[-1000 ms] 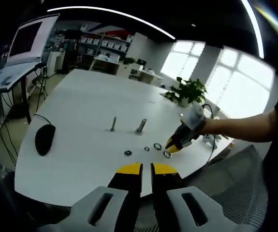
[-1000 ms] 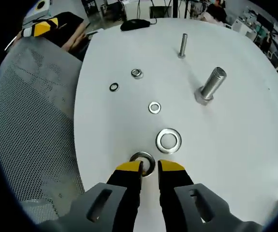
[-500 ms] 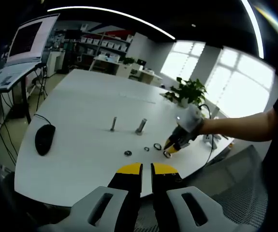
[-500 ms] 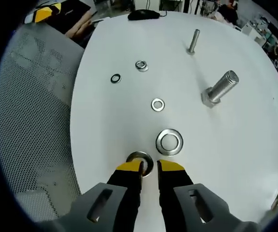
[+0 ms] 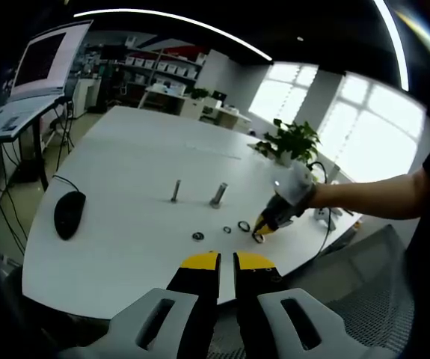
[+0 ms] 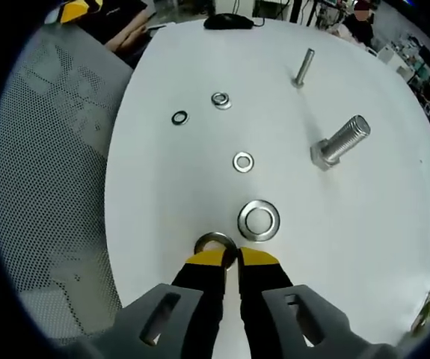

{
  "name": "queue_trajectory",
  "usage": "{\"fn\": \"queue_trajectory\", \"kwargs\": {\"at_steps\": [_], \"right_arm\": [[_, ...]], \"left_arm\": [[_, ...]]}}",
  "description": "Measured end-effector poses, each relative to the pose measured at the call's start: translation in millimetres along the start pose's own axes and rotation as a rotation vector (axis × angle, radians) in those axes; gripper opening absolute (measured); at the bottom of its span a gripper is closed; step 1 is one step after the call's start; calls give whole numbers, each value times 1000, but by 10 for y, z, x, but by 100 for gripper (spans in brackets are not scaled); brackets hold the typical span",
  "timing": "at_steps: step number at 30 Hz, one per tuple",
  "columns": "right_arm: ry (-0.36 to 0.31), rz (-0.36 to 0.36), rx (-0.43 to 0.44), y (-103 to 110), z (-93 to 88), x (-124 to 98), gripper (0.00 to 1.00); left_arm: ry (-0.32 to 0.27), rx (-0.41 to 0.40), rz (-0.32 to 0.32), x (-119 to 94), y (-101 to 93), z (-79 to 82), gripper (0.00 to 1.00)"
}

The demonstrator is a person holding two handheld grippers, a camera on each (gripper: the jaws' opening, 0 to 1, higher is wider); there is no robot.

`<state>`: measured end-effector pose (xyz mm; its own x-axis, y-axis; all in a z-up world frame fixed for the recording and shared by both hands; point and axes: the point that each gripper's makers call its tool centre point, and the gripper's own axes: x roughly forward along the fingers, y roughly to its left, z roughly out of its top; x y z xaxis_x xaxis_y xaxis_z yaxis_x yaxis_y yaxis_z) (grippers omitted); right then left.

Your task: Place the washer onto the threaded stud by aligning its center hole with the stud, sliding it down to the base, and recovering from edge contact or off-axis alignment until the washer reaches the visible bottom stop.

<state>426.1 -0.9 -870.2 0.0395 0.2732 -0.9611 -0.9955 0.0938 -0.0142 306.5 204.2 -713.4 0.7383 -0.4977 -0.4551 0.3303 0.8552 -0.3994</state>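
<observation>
In the right gripper view my right gripper [image 6: 233, 259] stands over the near edge of the white table [image 6: 162, 224], its jaws drawn in on the near rim of a steel washer [image 6: 215, 243] that lies flat. Just beyond it lies a larger washer [image 6: 259, 221], then a small washer [image 6: 243, 161]. A thick threaded bolt [image 6: 340, 142] stands head-down at the right and a thin stud [image 6: 302, 67] farther off. The left gripper view has the right gripper [image 5: 263, 224] at the washers, near the bolt [image 5: 218, 195] and stud [image 5: 175, 191]. My left gripper [image 5: 226, 262] hangs back off the table, shut and holding nothing.
A small nut [image 6: 220, 99] and a black ring [image 6: 179, 117] lie farther along the table. A black mouse [image 5: 69, 215] sits at the left, a plant [image 5: 293, 142] at the far edge, a monitor [image 5: 43, 60] beyond. A mesh chair [image 6: 50, 187] stands beside the table. A person's arm [image 5: 379, 196] carries the right gripper.
The right gripper's jaws have closed from a wide gap to a narrow one around the washer's near rim, after edging forward. The left gripper has stayed still.
</observation>
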Motion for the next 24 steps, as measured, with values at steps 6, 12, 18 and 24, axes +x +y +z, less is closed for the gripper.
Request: {"fn": "queue_trajectory", "kwargs": {"at_steps": [6, 12, 18, 24], "right_arm": [[-30, 10, 49, 13, -10, -12, 7], [-74, 12, 103, -9, 26, -61, 6], [-112, 17, 130, -6, 82, -132, 6], [-153, 2, 140, -43, 178, -248, 6]], "left_arm": [[5, -1, 1, 4, 2, -7, 4], [7, -2, 2, 7, 1, -9, 4], [9, -2, 2, 6, 3, -10, 4], [7, -3, 3, 5, 4, -9, 4]]}}
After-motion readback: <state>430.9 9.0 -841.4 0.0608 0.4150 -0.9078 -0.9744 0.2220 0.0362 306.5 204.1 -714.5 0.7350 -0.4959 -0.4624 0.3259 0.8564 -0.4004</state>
